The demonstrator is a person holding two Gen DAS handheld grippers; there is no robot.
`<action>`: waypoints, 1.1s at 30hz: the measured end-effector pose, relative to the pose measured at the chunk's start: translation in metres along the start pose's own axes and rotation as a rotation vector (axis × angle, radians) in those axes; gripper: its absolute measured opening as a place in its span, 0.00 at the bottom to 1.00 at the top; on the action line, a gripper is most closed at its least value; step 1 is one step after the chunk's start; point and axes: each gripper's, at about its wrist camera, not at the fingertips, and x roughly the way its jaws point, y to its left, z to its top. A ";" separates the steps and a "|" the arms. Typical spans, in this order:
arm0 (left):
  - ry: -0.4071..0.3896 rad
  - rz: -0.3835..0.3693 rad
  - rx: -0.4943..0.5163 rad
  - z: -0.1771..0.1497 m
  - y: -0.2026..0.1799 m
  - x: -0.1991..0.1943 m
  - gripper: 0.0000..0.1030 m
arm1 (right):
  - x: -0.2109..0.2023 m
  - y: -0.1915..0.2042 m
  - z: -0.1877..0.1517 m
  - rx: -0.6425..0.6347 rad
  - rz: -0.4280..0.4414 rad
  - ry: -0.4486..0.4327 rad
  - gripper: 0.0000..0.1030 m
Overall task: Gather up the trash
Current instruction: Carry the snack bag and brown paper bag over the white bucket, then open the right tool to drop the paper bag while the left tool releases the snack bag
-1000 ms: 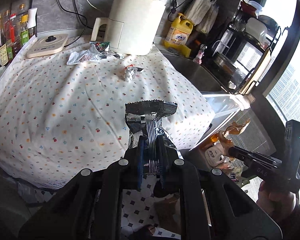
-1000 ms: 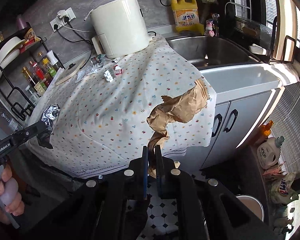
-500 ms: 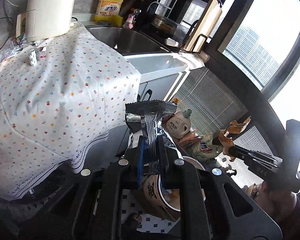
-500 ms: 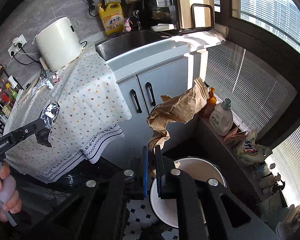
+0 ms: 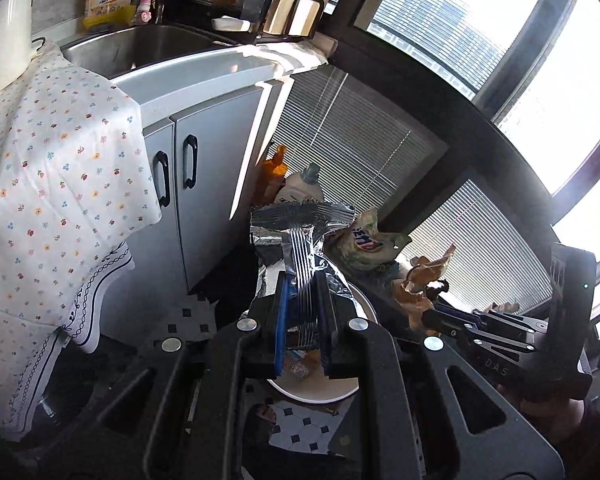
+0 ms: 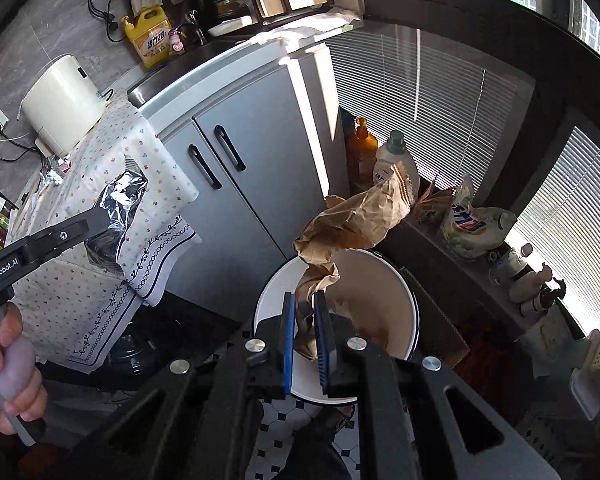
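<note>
My left gripper [image 5: 303, 280] is shut on a crumpled silver foil wrapper [image 5: 300, 228], held above the white trash bin [image 5: 364, 304] on the floor. The wrapper also shows in the right wrist view [image 6: 120, 204], left of the bin. My right gripper [image 6: 303, 300] is shut on a crumpled brown paper bag [image 6: 360, 220] and holds it right over the open white bin [image 6: 404, 280]. The right gripper and its bag [image 5: 420, 280] appear at the right of the left wrist view.
Grey cabinet doors [image 6: 236, 184] stand behind the bin, under a sink counter [image 5: 188, 64]. A flowered tablecloth [image 5: 48, 168] hangs at left, with more wrappers on it [image 6: 54, 168]. Bottles and detergent bags [image 6: 468, 224] line the low window ledge. The floor is tiled [image 6: 276, 432].
Both grippers have swung away from the table toward the floor by the window, carrying the foil wrapper and the paper bag. The white bin now lies directly below them.
</note>
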 end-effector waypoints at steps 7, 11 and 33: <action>0.030 0.010 0.012 -0.006 -0.004 0.006 0.13 | 0.006 -0.013 -0.008 0.048 -0.007 0.008 0.48; 0.047 0.003 0.007 -0.009 -0.003 0.012 0.13 | -0.003 -0.025 -0.006 0.082 -0.027 -0.009 0.51; 0.174 -0.169 0.150 0.006 -0.084 0.092 0.50 | -0.070 -0.100 -0.025 0.271 -0.185 -0.114 0.58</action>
